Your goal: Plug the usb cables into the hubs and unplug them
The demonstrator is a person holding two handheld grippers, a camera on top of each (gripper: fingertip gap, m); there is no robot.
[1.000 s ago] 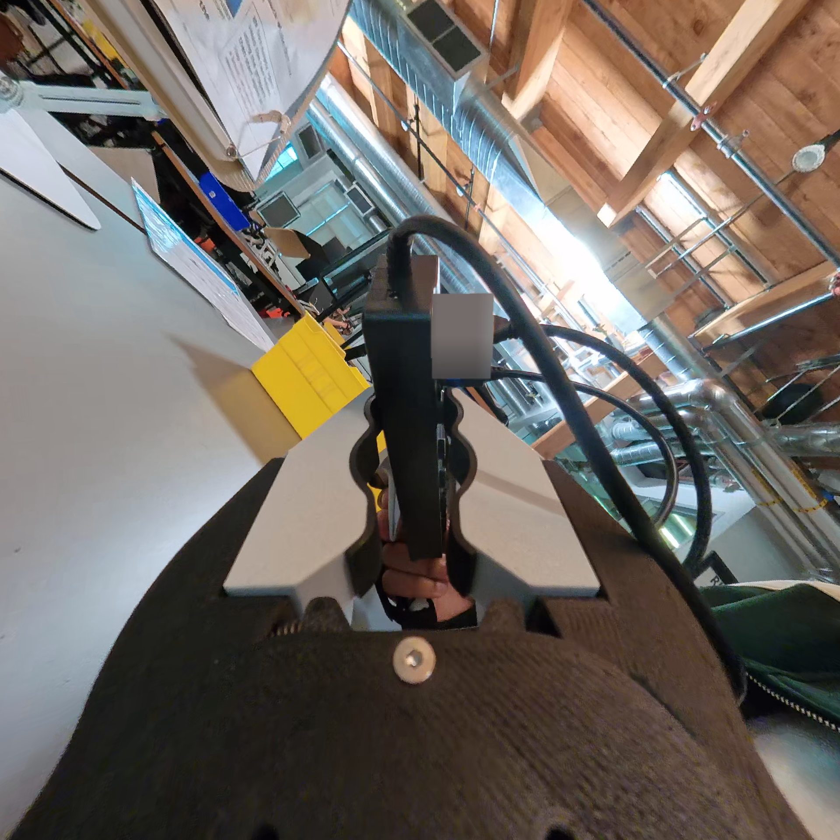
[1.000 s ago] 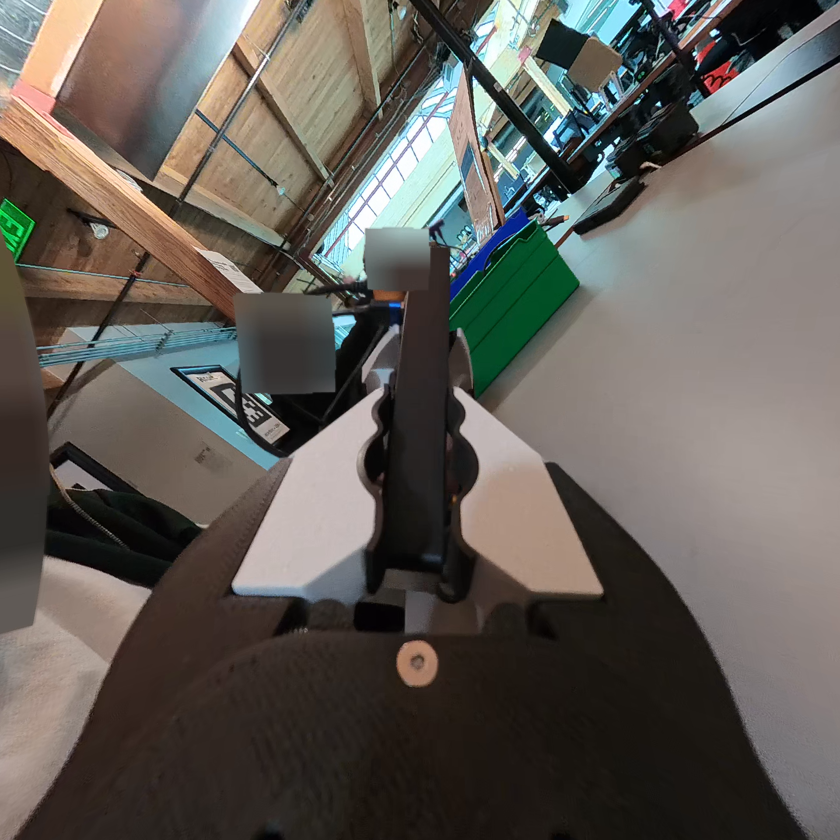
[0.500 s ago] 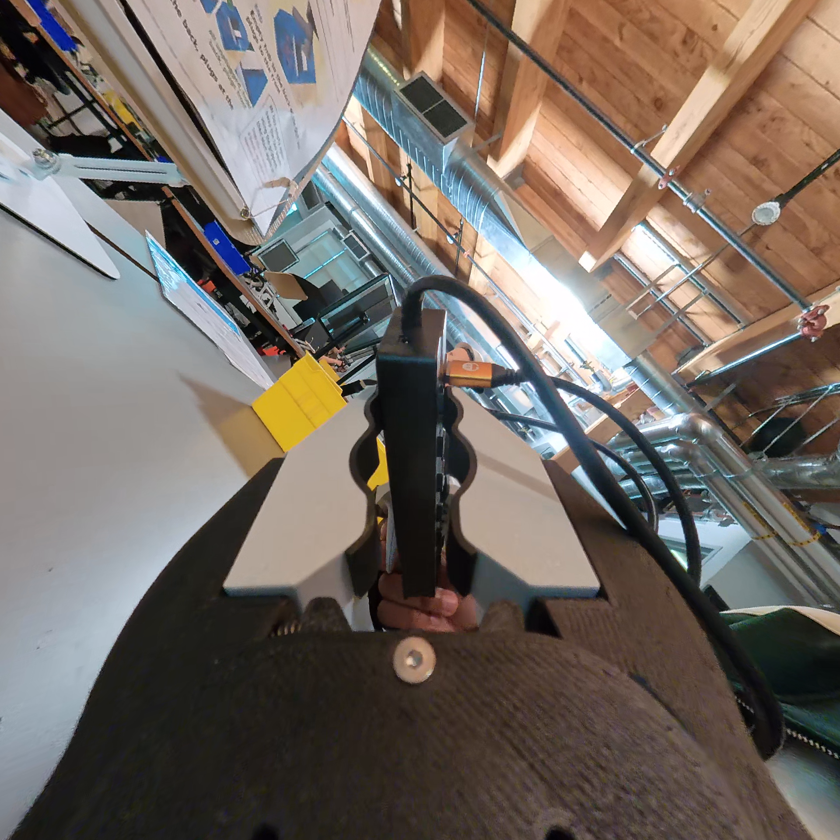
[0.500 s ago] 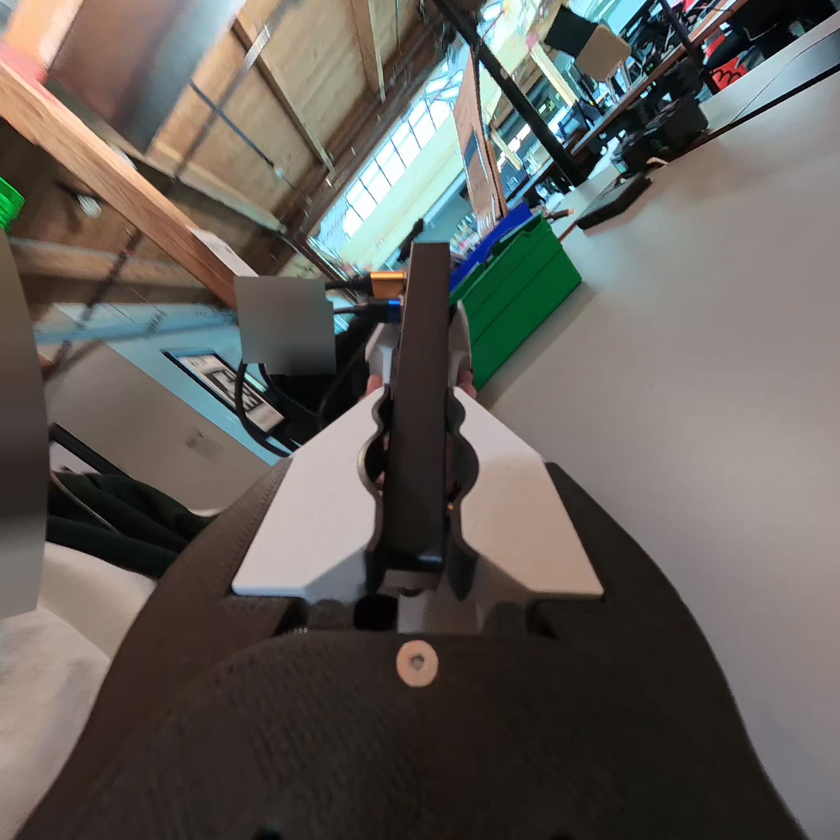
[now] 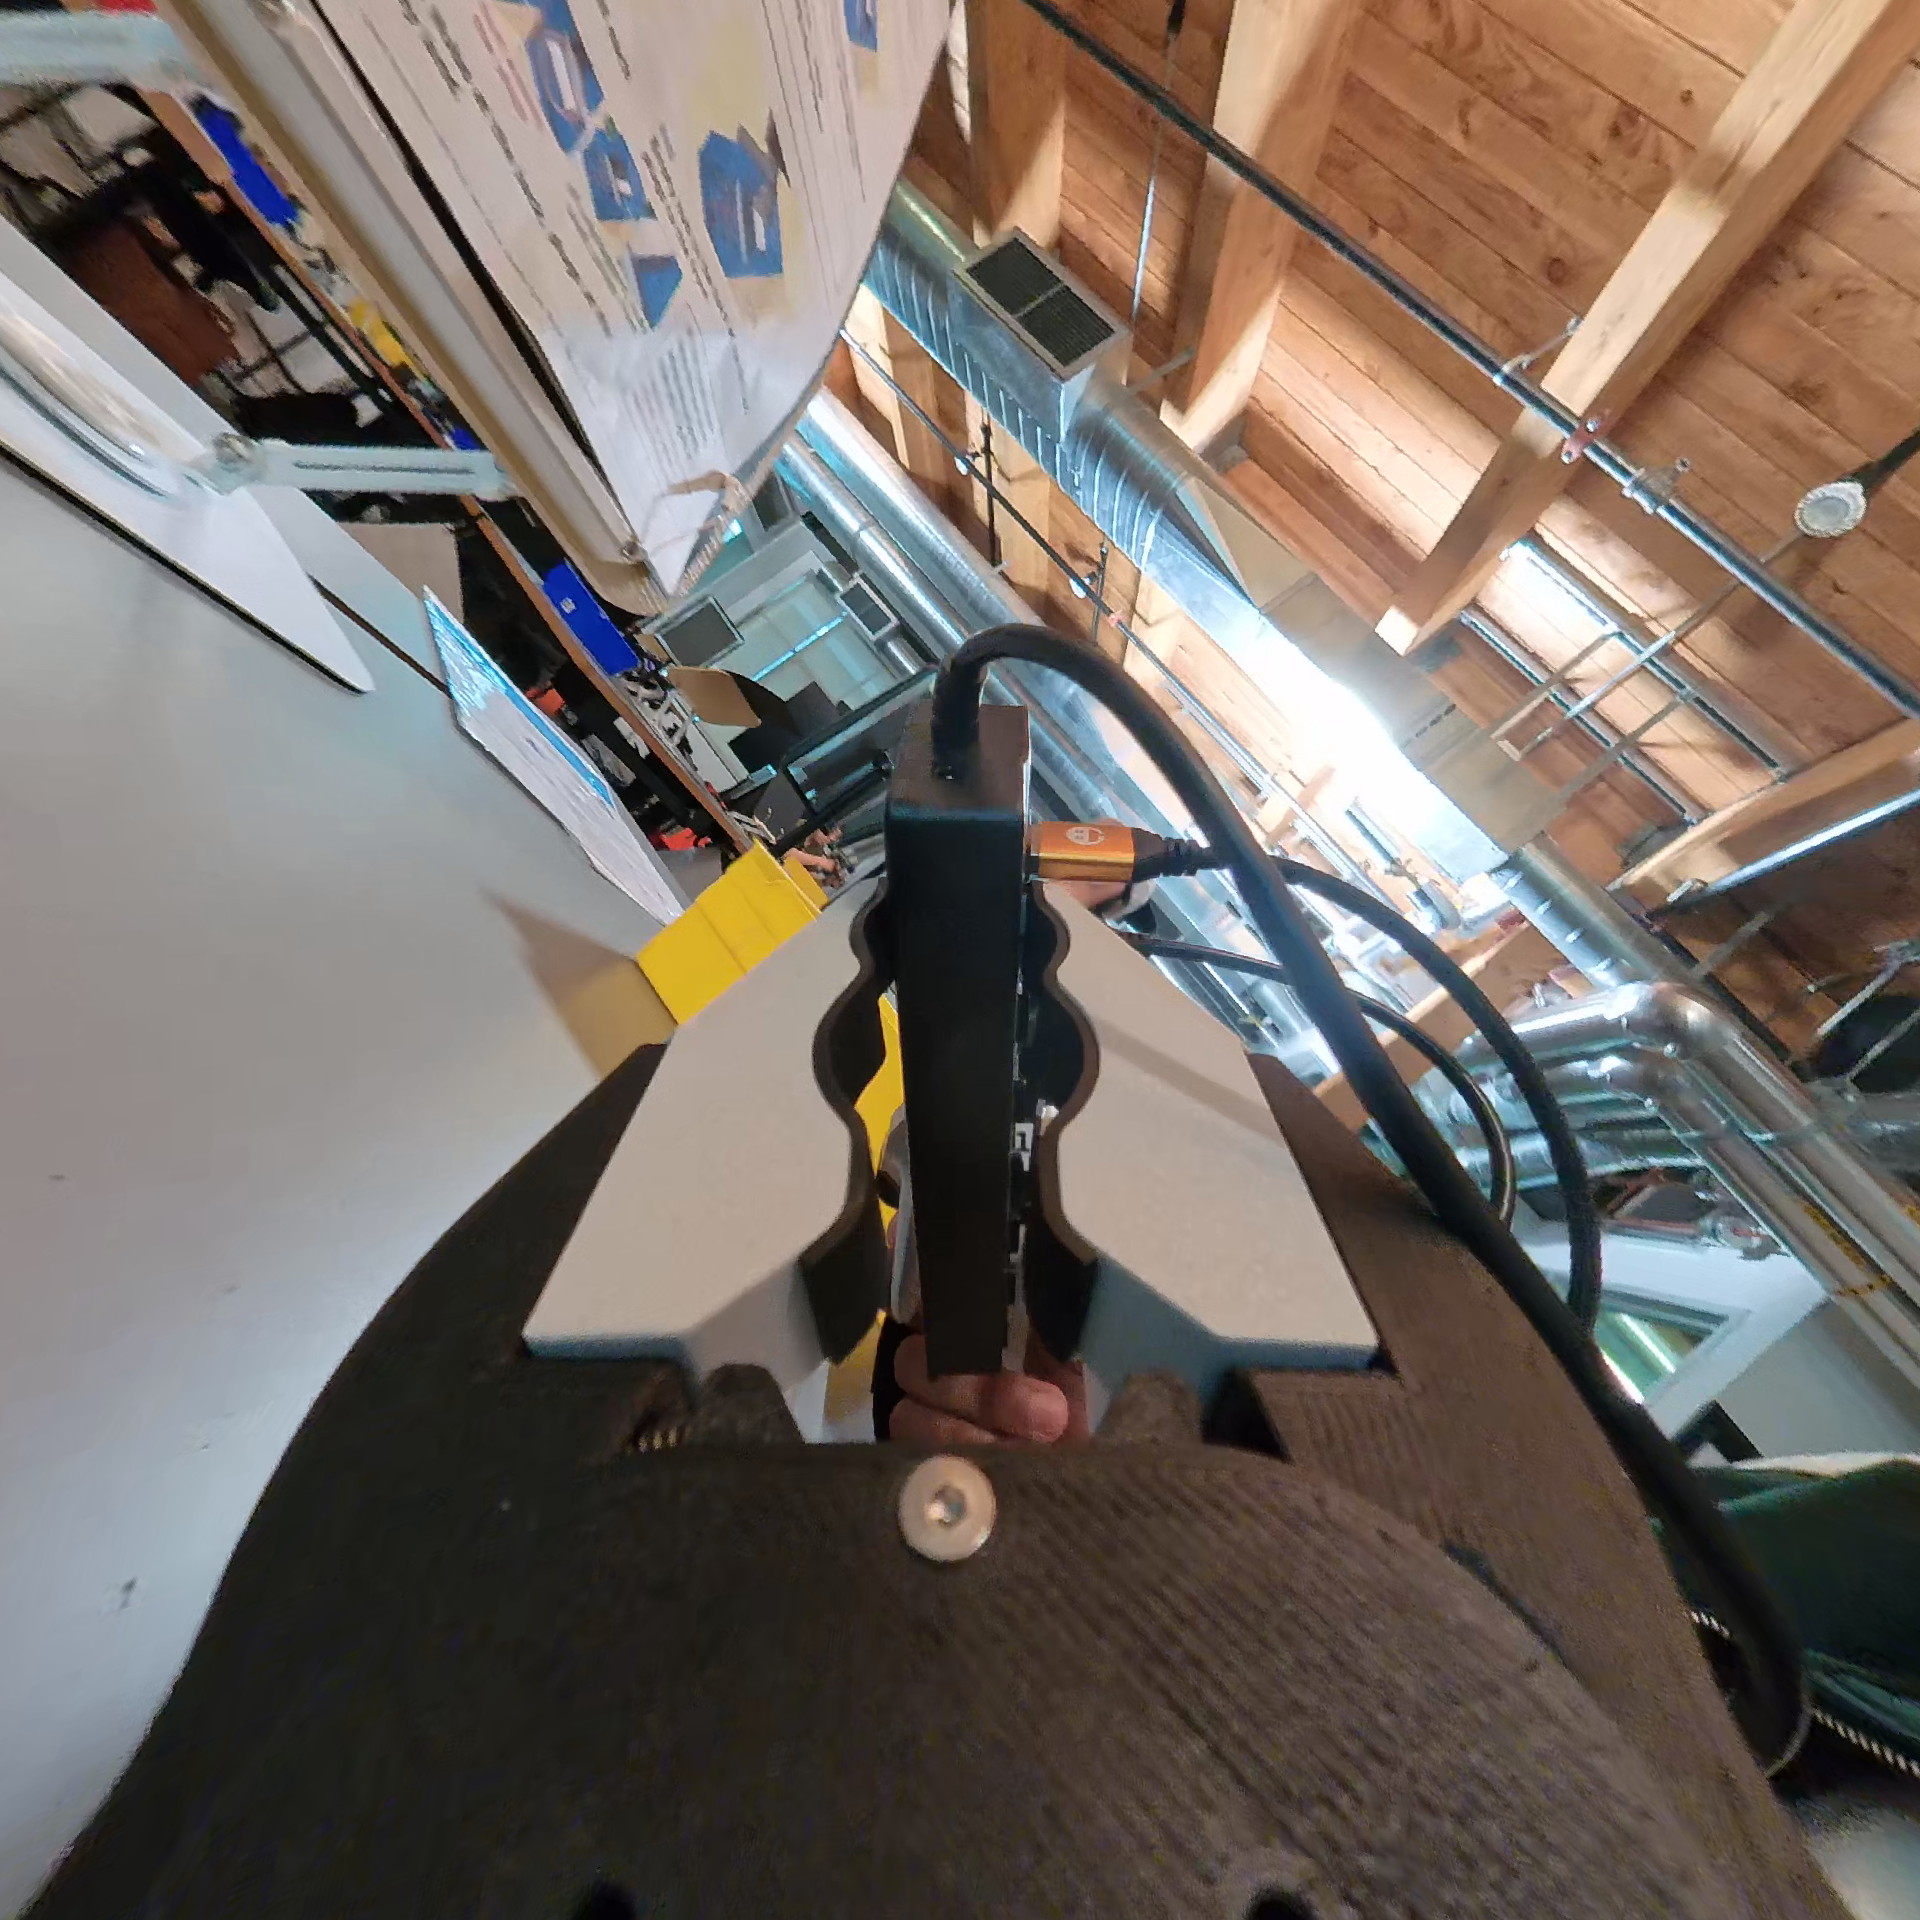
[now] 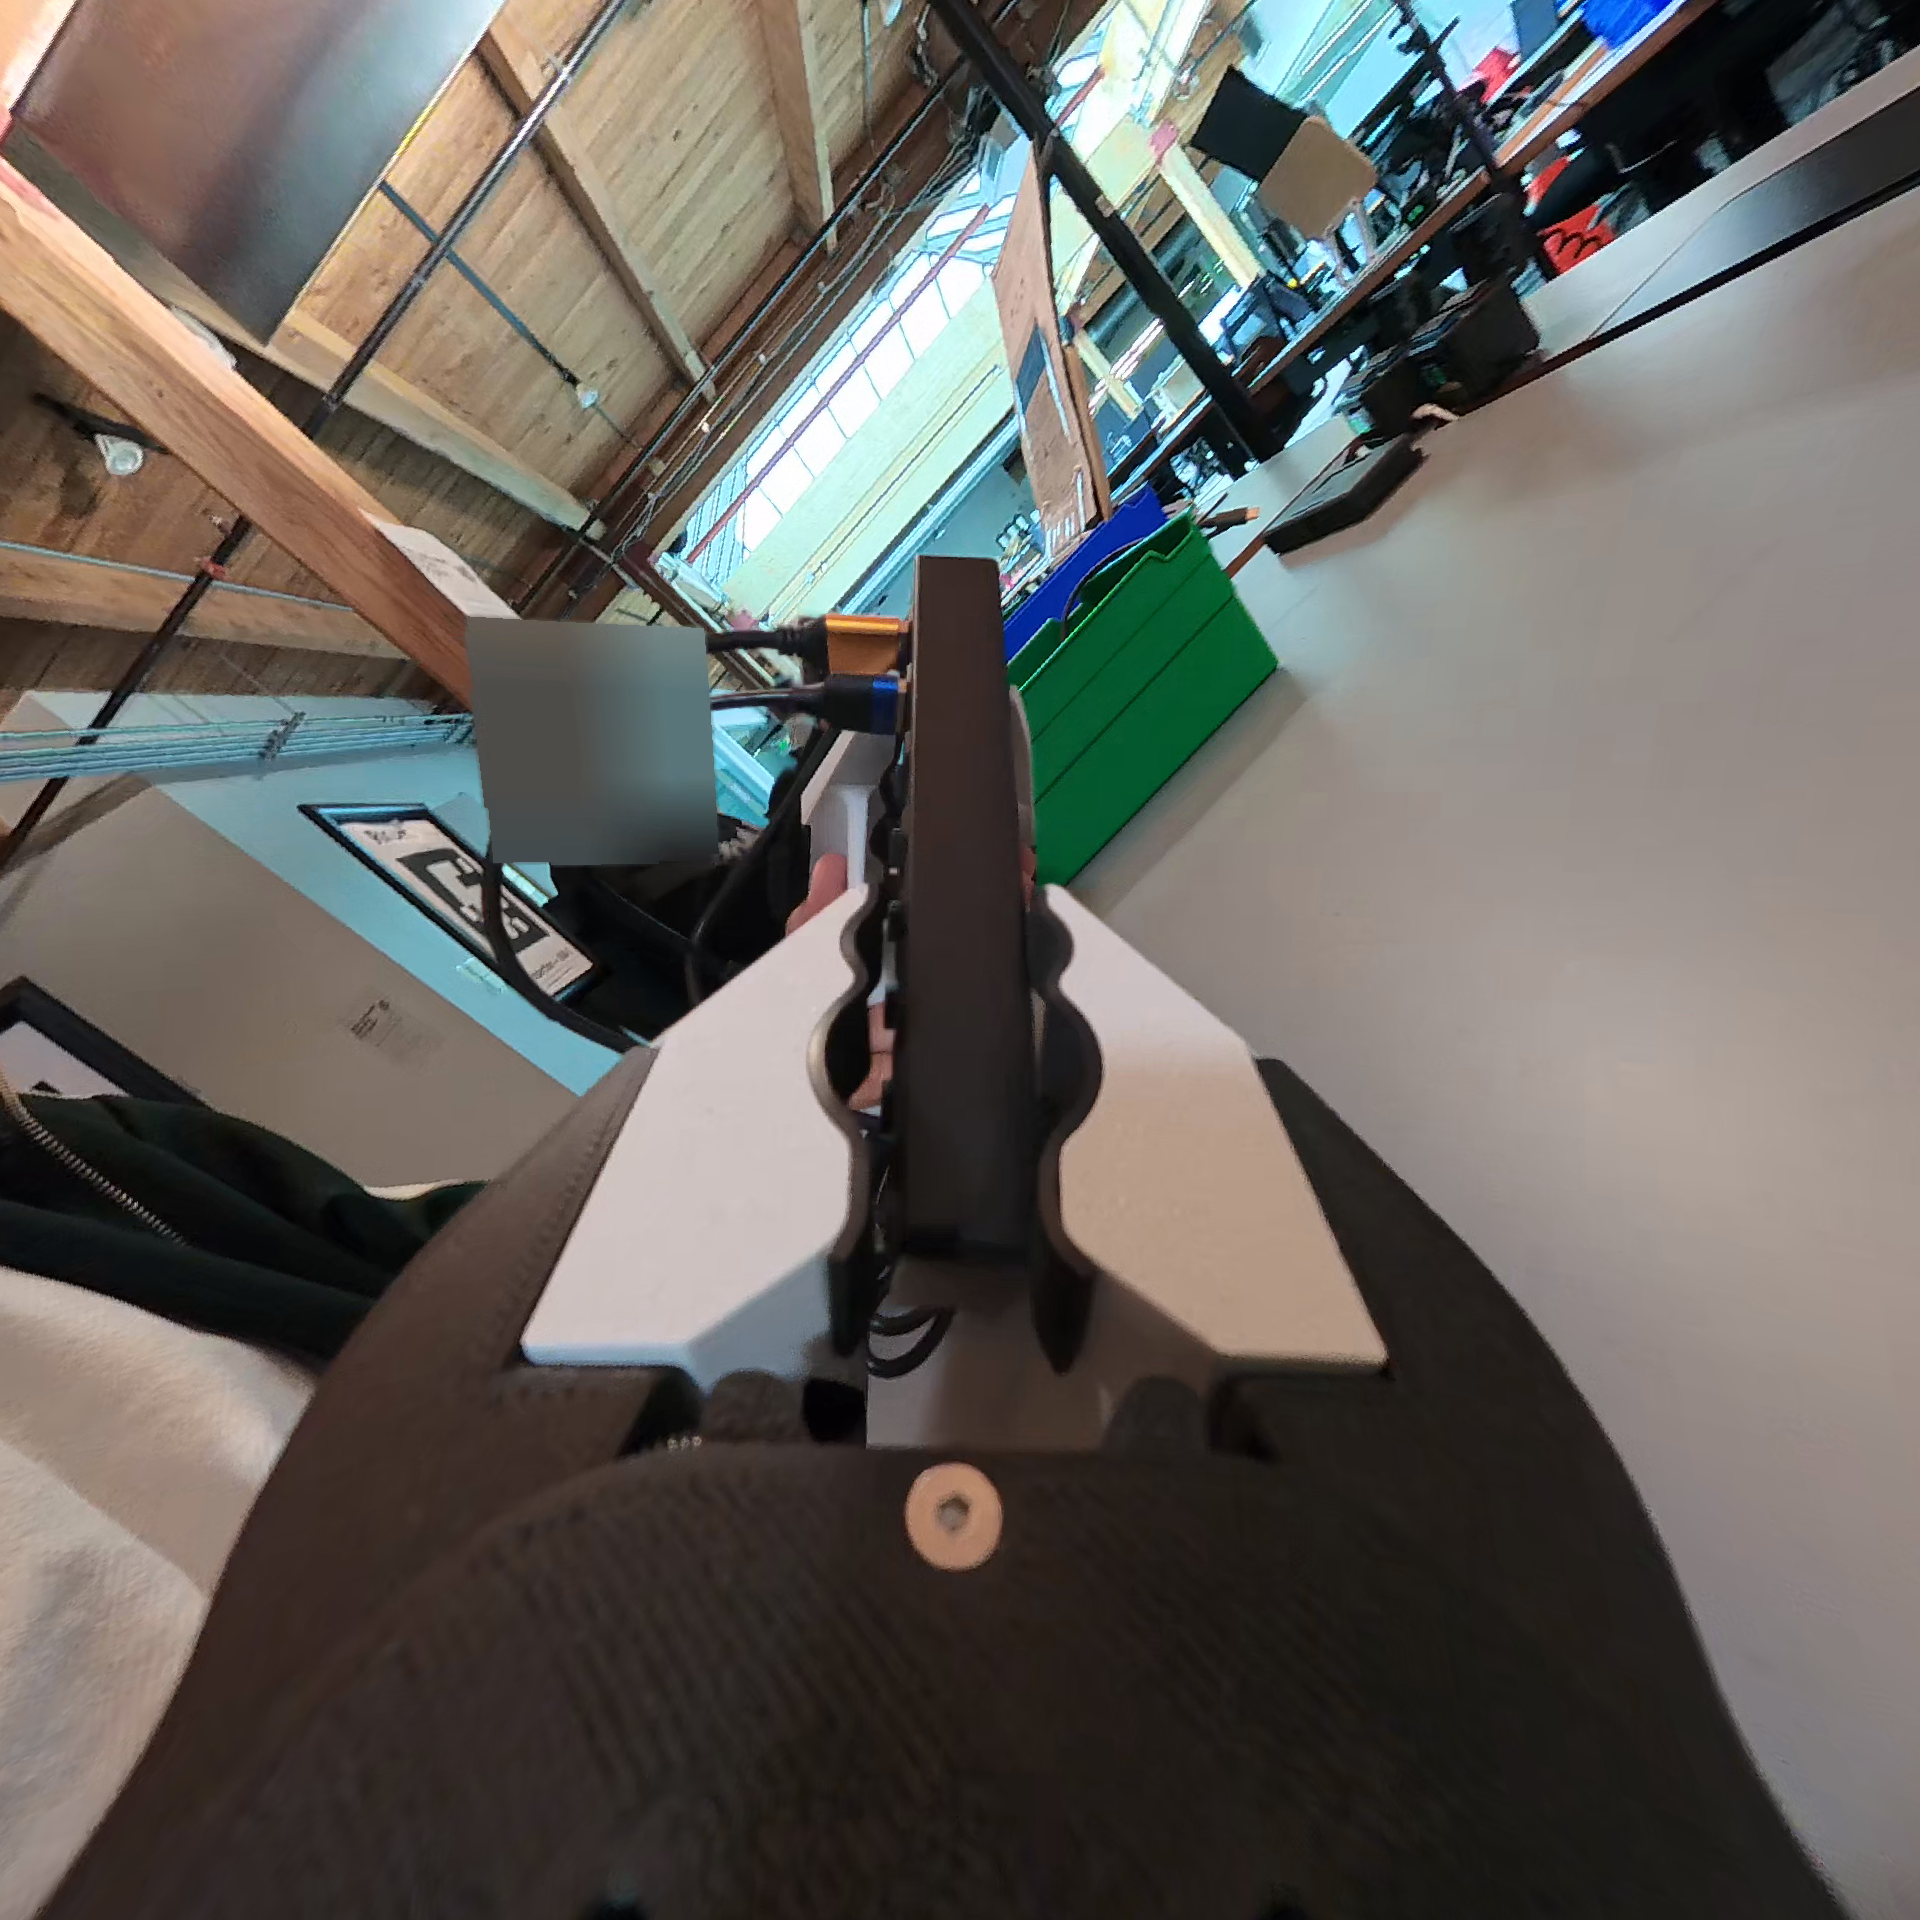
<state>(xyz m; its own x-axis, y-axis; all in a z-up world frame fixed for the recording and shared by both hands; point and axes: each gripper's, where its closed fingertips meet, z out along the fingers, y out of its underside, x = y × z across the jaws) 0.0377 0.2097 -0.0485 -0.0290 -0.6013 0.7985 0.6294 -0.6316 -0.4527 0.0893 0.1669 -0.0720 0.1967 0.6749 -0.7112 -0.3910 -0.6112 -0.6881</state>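
Note:
In the left wrist view my left gripper (image 5: 961,925) is shut on a black USB hub (image 5: 956,1039) that stands on edge between the grey fingers (image 5: 727,1143). An orange USB plug (image 5: 1081,852) sits in the hub's right side near the top. A thick black cable (image 5: 1299,935) leaves the hub's top and curves down to the right. In the right wrist view my right gripper (image 6: 956,914) is shut on a black hub (image 6: 961,779). An orange plug (image 6: 862,642) and a blue-banded plug (image 6: 868,701) sit in its left side.
A grey table (image 5: 208,935) lies at the left with a yellow bin (image 5: 738,935) behind the hub. In the right wrist view the table (image 6: 1507,935) lies at the right with a green bin (image 6: 1132,675). A dark green jacket (image 6: 208,1205) lies at the lower left.
Both grippers have tilted a little with their hubs still held, so the background has shifted. The plugs now show more plainly in both views. Both grips are unchanged.

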